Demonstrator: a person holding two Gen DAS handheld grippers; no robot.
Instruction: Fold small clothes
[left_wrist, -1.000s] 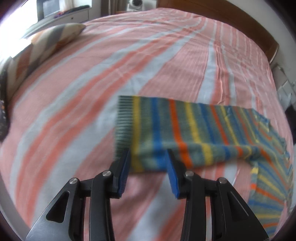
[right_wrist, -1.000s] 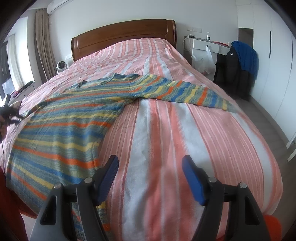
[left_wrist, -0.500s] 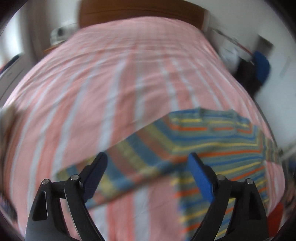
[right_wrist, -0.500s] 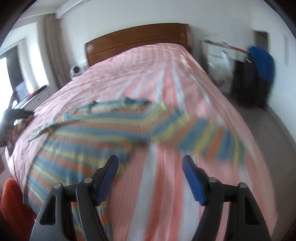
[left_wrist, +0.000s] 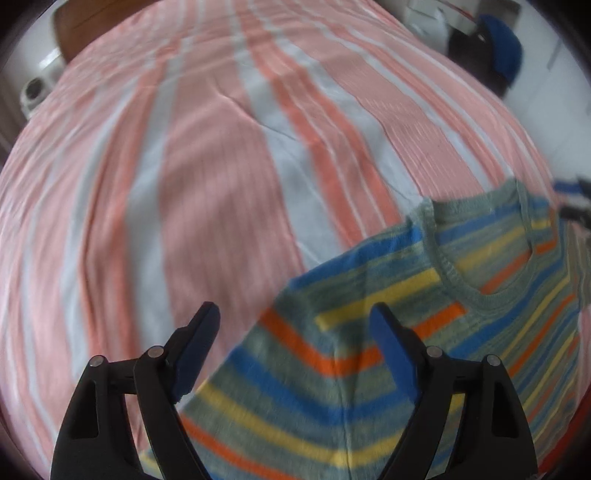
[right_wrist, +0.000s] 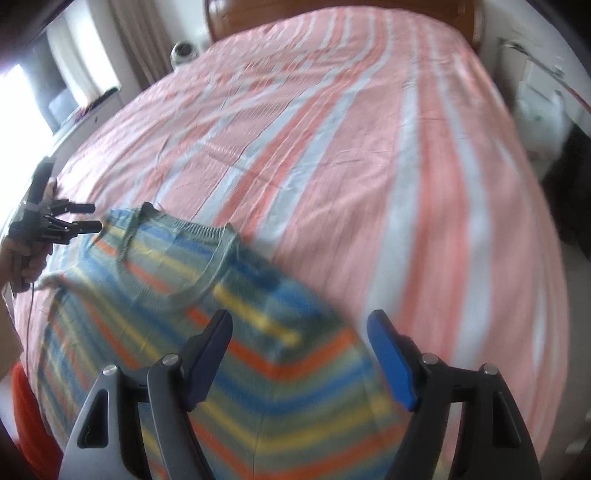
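A striped knit sweater (left_wrist: 480, 266) in grey, blue, yellow and orange lies flat on the bed, neckline facing away. My left gripper (left_wrist: 293, 314) hovers over its left shoulder; the jaws stand wide and are closing, and the pads press on nothing. My right gripper (right_wrist: 300, 319) is open above the sweater's (right_wrist: 166, 273) right shoulder. The right wrist view also shows the left gripper (right_wrist: 94, 217) at the far left, held by a hand (right_wrist: 22, 254). Both views are motion-blurred.
The pink, orange and white striped bedspread (right_wrist: 369, 147) fills most of both views. A wooden headboard (right_wrist: 229, 22) closes the far end. A small white device (right_wrist: 183, 51) stands left of it, and a blue garment (left_wrist: 502, 48) hangs at the right. Something orange (right_wrist: 29, 424) shows lower left.
The left gripper has left the sleeve cuff, opened wide and swung over to the shoulder. The right gripper has swept from bare bedspread to the other shoulder. Both views have rotated.
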